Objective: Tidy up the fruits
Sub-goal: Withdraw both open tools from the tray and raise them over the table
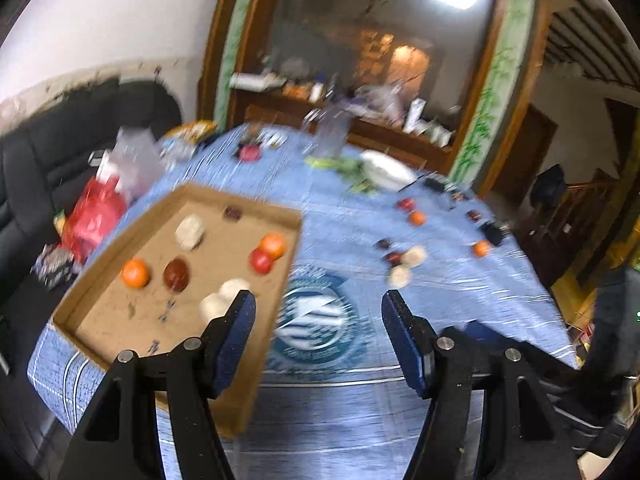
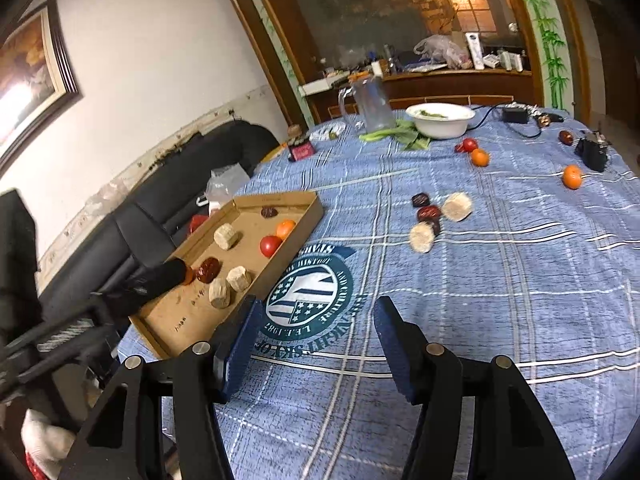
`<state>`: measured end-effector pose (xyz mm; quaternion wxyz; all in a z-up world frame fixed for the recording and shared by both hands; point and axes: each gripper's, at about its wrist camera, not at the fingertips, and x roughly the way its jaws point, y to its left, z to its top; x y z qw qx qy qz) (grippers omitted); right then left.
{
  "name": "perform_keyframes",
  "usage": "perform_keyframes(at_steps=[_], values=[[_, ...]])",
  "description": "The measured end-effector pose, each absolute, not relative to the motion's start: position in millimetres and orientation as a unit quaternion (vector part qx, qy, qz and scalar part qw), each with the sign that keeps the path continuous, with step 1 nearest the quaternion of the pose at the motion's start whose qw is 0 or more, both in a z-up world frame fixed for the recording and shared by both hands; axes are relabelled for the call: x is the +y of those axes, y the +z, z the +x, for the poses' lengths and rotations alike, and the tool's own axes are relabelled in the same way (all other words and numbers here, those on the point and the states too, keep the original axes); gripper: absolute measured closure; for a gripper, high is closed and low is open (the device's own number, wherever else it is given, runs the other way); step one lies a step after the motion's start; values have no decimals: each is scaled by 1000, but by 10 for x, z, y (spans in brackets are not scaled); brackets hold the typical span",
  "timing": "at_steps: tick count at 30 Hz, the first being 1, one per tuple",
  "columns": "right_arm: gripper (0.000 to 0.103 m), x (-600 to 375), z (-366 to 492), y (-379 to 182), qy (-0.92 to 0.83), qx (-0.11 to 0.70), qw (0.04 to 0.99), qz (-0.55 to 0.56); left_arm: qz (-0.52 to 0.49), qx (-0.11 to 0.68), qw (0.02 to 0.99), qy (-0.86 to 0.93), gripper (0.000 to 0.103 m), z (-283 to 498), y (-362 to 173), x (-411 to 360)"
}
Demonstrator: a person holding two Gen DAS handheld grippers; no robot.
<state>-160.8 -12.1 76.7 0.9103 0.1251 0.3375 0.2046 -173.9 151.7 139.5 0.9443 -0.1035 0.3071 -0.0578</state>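
At the bottom of each wrist view the jaws stand wide apart with nothing between them: the left gripper (image 1: 318, 308) hangs over the printed round emblem (image 1: 316, 320) on the blue checked cloth (image 1: 440, 312), and the right gripper (image 2: 316, 314) hovers over the same emblem from the other side. Both look free and raised above the worktop, probably between pickups.

Left of centre lies the cardboard tray (image 2: 308, 216), a shallow open box that serves as the collecting place. Its low walls keep round fruit from rolling off, and it already holds oranges (image 1: 135, 273), a red fruit (image 1: 261, 261), dark dates (image 1: 176, 274) and pale round pieces (image 1: 189, 232). In the right view a dark arm-like shape, likely the left tool, reaches over the tray's near left corner.

Past the emblem, at centre right, a loose cluster (image 2: 436, 216) of dates and pale pieces sits on bare cloth with open room all round, easy to approach from above. Farther toward the upper right lie single oranges (image 2: 571, 176), a red fruit (image 2: 469, 145) and one date near the worktop's far edge, beside a black device (image 2: 594, 152) and cable; those need more care. A white bowl (image 2: 440, 120), greens and a clear jug (image 2: 370, 104) stand at the back.
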Motion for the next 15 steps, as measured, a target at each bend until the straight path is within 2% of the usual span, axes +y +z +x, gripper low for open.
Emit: perform_keyframes(at_steps=[7, 13, 15], values=[[36, -512, -1891, 1117, 181, 291, 929, 139, -70, 253, 960, -98, 34, -2082, 1857, 1230], [36, -921, -2150, 1797, 131, 236, 958, 101, -31, 194, 975, -100, 29, -2476, 2400, 1286], [31, -1086, -2207, 2138, 108, 217, 967, 84, -10, 166, 982, -93, 26, -2615, 2644, 1355]])
